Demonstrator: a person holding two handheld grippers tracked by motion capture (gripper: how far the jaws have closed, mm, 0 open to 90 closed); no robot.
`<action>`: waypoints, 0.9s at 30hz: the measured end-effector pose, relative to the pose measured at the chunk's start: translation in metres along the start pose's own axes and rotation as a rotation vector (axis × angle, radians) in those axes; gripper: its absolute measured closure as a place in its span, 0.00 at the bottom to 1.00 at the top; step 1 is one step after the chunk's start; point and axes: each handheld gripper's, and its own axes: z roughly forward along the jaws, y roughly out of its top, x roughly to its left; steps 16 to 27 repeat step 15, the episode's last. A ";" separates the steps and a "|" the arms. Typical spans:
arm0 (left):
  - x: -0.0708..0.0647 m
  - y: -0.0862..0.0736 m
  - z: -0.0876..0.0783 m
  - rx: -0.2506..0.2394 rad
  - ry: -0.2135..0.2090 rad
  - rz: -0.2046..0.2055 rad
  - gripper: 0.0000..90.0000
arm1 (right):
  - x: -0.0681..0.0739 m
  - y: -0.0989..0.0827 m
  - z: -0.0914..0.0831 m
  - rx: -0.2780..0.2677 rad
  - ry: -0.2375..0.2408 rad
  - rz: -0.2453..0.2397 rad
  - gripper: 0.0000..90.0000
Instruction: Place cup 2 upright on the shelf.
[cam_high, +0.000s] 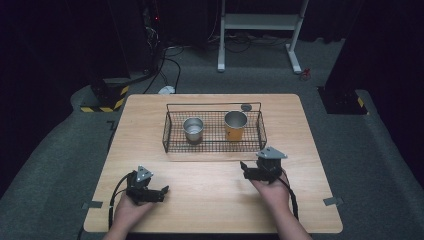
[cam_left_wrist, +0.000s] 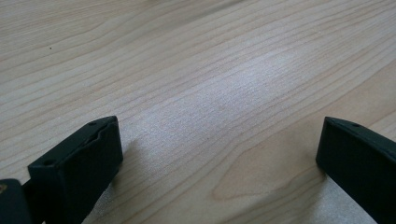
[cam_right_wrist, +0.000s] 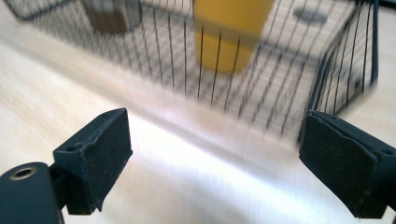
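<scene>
yellow cup (cam_high: 235, 125) stands upright, seemingly, inside wire basket (cam_high: 215, 145).

The high view looks forward and down from above the person's side of the wooden table (cam_high: 210, 195), far enough off to take in the whole top and the dark floor beyond. The left gripper view sits low and close over the table (cam_left_wrist: 210, 93), facing along its own wide-parted jaws, with bare wood grain between and beyond them. The right gripper view also rides low, facing along its parted jaws toward the wire basket (cam_right_wrist: 280, 93), which stands just beyond the jaw tips; the picture is blurred. The high view and the right gripper view share that basket (cam_high: 215, 145), the yellow cup (cam_right_wrist: 231, 32) (cam_high: 235, 125) and the steel cup (cam_right_wrist: 112, 14) (cam_high: 193, 129).
</scene>
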 end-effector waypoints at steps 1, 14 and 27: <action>0.000 0.000 0.000 0.000 0.000 0.000 0.01 | 0.001 -0.009 -0.004 0.016 0.000 0.001 0.10; 0.000 0.000 0.000 0.001 -0.001 0.000 0.01 | 0.000 -0.053 -0.019 0.082 -0.065 0.006 0.10; 0.000 -0.001 -0.001 0.001 -0.001 0.001 0.01 | 0.001 -0.053 -0.019 0.083 -0.066 0.004 0.10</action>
